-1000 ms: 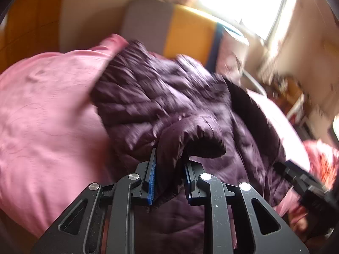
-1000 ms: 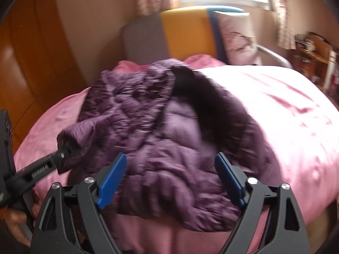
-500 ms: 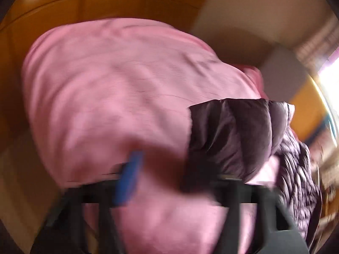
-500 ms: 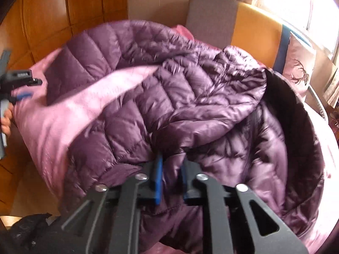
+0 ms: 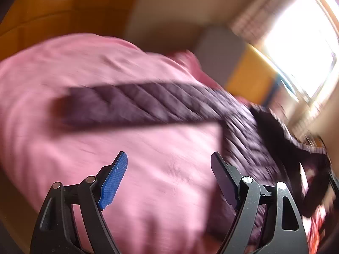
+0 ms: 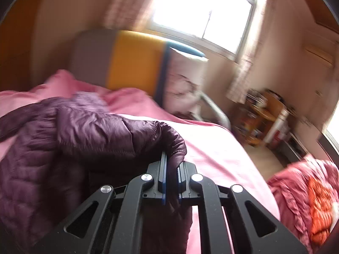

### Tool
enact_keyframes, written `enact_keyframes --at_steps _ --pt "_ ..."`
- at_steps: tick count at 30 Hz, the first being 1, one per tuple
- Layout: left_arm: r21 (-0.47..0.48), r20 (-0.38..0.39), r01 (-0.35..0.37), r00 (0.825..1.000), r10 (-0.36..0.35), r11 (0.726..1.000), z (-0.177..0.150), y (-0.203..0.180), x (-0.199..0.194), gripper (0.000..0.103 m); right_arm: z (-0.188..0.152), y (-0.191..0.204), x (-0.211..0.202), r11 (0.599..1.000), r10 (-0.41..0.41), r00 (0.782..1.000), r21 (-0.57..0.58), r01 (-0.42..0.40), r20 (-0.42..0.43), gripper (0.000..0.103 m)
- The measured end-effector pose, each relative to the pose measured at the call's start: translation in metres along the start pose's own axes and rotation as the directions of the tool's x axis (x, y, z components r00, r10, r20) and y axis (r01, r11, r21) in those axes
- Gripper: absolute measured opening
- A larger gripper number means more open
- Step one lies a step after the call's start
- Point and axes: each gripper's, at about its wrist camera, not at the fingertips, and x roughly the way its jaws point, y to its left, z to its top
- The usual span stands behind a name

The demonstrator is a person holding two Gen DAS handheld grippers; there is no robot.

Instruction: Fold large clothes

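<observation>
A dark purple quilted puffer jacket (image 6: 53, 148) lies on a pink-covered bed (image 6: 222, 154). In the left wrist view one sleeve (image 5: 148, 108) lies stretched out flat to the left across the pink cover (image 5: 159, 180), with the jacket body to the right. My left gripper (image 5: 169, 167) is open and empty, above the cover just in front of the sleeve. My right gripper (image 6: 171, 169) is shut on a puffy fold of the jacket, probably the other sleeve's end, and holds it up over the bed.
A grey and yellow headboard (image 6: 127, 63) and a white pillow (image 6: 186, 78) stand at the bed's far end under a bright window. A cluttered wooden side table (image 6: 264, 114) stands at the right. A red-orange garment (image 6: 313, 201) lies at the lower right.
My left gripper has let go of the sleeve, which now lies spread out to the left. My right gripper has shut on a fold of the jacket and lifted it to the right.
</observation>
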Motion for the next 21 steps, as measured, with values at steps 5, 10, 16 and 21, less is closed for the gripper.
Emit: enact_keyframes --at_steps 5,10,16,21 --pt "0.014 -0.154 0.160 0.976 -0.156 0.987 -0.024 -0.040 0.036 0.080 0.002 -0.084 0.093 0.979 -0.110 0.977 0.153 0.138 -0.182 0.007" --pt "-0.012 -0.246 0.235 0.941 -0.230 0.972 -0.038 -0.060 0.062 0.080 -0.001 -0.130 0.142 0.950 0.006 0.961 0.302 0.081 -0.276 0.039" --pt "-0.020 -0.334 0.248 0.911 -0.240 0.969 -0.053 -0.071 0.085 0.080 -0.008 -0.142 0.085 0.946 0.012 0.987 0.322 0.041 -0.159 0.094" --pt "0.005 -0.328 0.235 0.919 -0.220 0.972 -0.055 -0.071 0.086 0.071 -0.064 -0.102 0.024 0.883 0.415 0.890 0.321 -0.343 -0.191 0.094"
